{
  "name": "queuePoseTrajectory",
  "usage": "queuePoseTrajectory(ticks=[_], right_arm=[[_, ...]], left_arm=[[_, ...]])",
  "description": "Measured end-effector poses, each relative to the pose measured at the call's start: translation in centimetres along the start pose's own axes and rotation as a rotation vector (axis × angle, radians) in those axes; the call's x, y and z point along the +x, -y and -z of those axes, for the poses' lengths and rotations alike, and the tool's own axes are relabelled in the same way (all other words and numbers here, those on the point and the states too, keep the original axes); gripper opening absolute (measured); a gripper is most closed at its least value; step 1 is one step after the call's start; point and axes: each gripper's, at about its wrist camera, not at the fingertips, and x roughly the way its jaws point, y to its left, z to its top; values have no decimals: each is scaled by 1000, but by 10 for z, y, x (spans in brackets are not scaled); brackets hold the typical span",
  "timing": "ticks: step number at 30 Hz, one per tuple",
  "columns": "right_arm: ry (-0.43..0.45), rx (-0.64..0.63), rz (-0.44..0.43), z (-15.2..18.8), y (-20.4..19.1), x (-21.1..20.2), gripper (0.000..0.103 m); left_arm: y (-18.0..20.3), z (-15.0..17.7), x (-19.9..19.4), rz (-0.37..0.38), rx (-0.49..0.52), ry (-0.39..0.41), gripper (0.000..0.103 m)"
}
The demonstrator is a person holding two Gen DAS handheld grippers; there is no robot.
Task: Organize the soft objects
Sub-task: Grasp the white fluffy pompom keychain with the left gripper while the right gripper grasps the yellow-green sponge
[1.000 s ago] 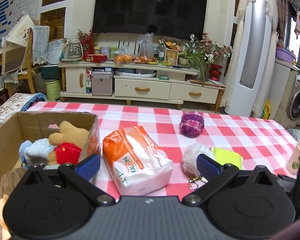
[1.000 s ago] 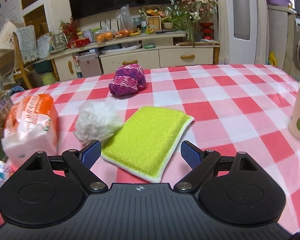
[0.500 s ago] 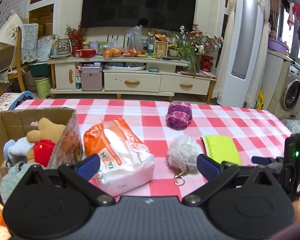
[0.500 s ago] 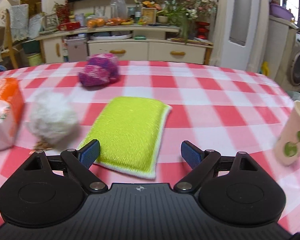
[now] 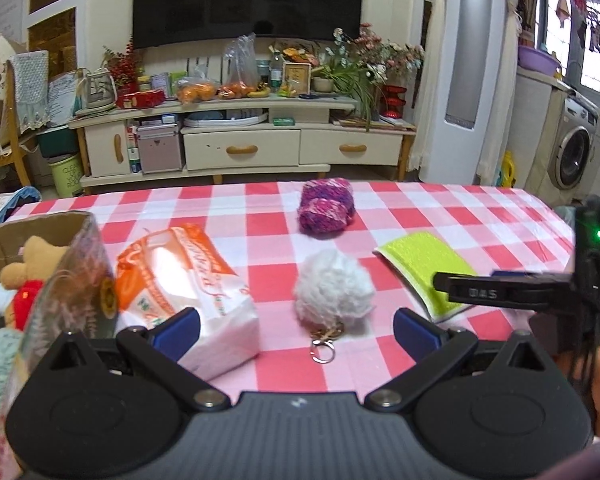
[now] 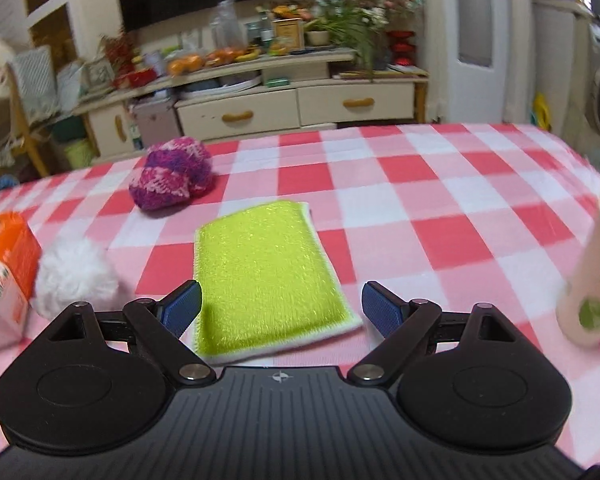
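right hand-held gripper is wide open, straddling the near end of the sponge lying flat on the table; I'd go low and pinch deep so it doesn't fold; left hand-held gripper open, empty too

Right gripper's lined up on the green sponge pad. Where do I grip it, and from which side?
Take the sponge pad across its near short end, coming in low from the front. It lies flat, long axis pointing away, and the right gripper has its jaws open wider than the pad.
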Motion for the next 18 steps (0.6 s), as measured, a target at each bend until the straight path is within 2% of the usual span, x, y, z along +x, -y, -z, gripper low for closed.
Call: queuePoseTrajectory(ticks=[8, 18], right_arm=[[-49, -22, -81, -9, -5, 25, 103], [-43, -112, -89, -11, -11, 33, 103]], left_arm=[[15, -1, 19, 5, 36, -31, 102], [32, -7, 53, 5, 63, -54, 102]])
